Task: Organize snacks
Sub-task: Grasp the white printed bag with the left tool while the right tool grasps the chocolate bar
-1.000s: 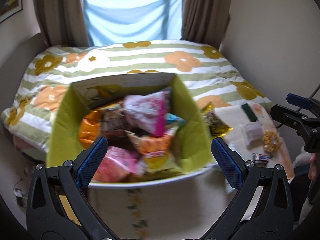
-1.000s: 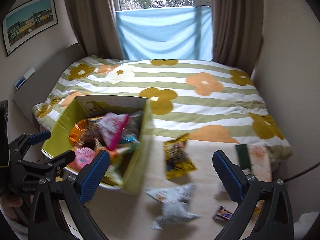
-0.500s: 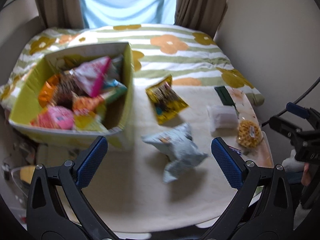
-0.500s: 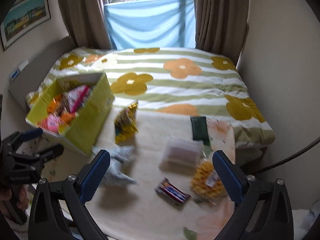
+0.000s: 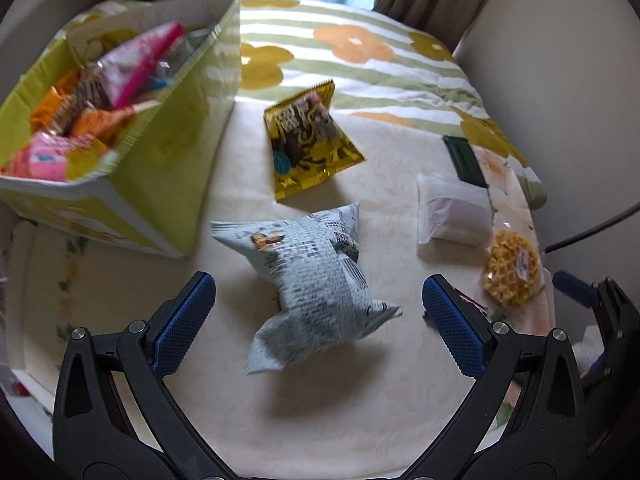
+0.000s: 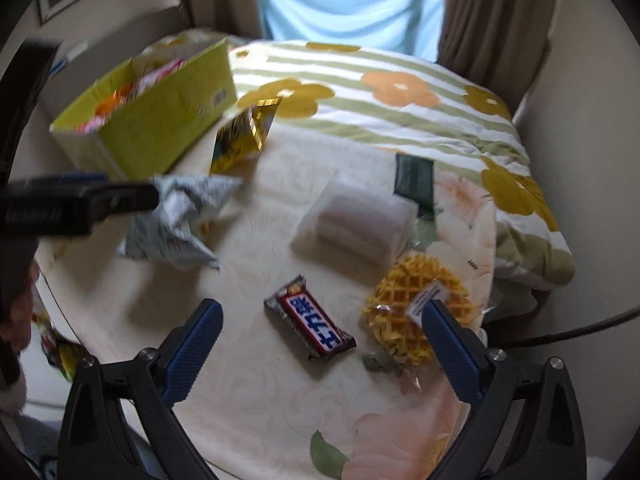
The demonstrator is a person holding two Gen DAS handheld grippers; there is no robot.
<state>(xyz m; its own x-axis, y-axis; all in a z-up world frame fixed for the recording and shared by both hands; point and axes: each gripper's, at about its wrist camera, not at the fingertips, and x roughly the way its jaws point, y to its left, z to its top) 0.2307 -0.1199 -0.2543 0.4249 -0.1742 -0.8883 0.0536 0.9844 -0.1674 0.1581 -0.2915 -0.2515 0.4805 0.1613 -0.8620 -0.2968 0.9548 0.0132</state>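
Note:
A green cardboard box [image 5: 168, 148] full of snack packets stands at the table's left; it also shows in the right wrist view [image 6: 160, 120]. My left gripper [image 5: 316, 324] is open and empty, hovering over a pale blue-grey printed bag [image 5: 312, 276]. Behind it lies a yellow snack bag [image 5: 308, 140]. My right gripper [image 6: 320, 344] is open and empty above a dark chocolate bar [image 6: 310, 328]. A wrapped waffle [image 6: 416, 316] lies to its right, a clear-wrapped white packet [image 6: 352, 224] behind, and a dark green packet [image 6: 414, 178] farther back.
The snacks lie on a round table with a cream floral cloth [image 6: 260, 400]. A bed with a striped flower quilt [image 6: 400, 100] is behind it, curtains and a window beyond. A wall and a black cable [image 6: 580, 328] are at the right.
Both grippers have swung right and down from the green box to the loose snacks. The left now hovers over the blue-grey bag, the right over the chocolate bar. Both stay open.

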